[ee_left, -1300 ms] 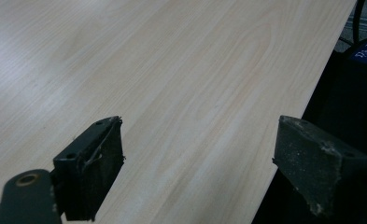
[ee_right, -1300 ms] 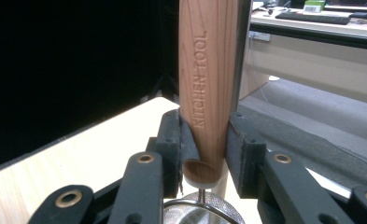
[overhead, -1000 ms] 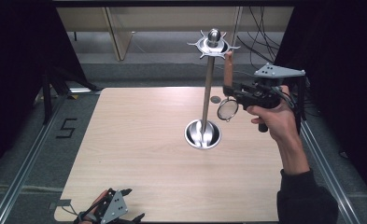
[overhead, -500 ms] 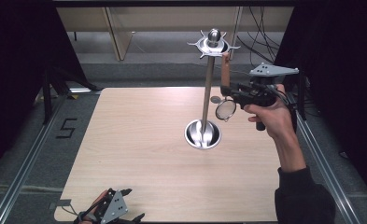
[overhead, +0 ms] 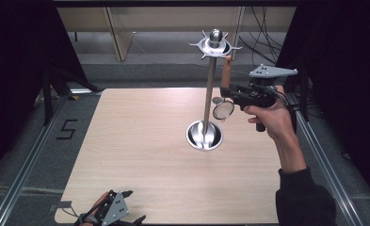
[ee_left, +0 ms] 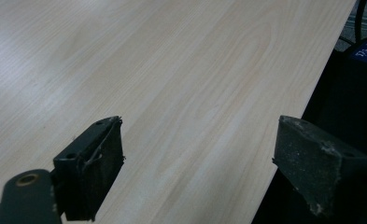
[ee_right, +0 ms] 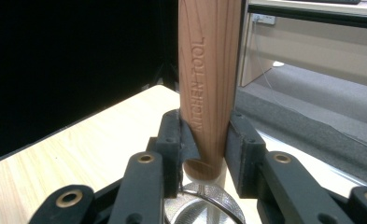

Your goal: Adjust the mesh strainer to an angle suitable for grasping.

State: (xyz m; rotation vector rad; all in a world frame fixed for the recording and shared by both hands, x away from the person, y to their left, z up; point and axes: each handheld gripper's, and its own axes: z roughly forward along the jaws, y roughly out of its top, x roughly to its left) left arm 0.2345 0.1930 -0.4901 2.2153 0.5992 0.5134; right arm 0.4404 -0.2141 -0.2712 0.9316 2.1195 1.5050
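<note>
A small strainer with a wooden handle (overhead: 226, 70) (ee_right: 208, 70) hangs upright, handle up and round mesh bowl (overhead: 223, 110) (ee_right: 204, 210) down. My right gripper (overhead: 229, 92) (ee_right: 204, 140) is shut on the handle's lower end, just right of the metal stand's pole (overhead: 210, 94). The handle's tip reaches up close under the stand's hooked top ring (overhead: 215, 42). The stand's round base (overhead: 204, 135) rests on the wooden table (overhead: 140, 141). At the table's near left edge my left gripper (overhead: 134, 206) (ee_left: 200, 140) is open, nothing between its jaws.
Metal rails (overhead: 27, 165) run along both sides of the table. Cables (overhead: 262, 42) and a wooden cabinet (overhead: 126, 28) lie beyond its far edge. Dark curtains close in left and right.
My right gripper has shifted the strainer slightly left, closer to the stand's pole. The left gripper has stayed where it was.
</note>
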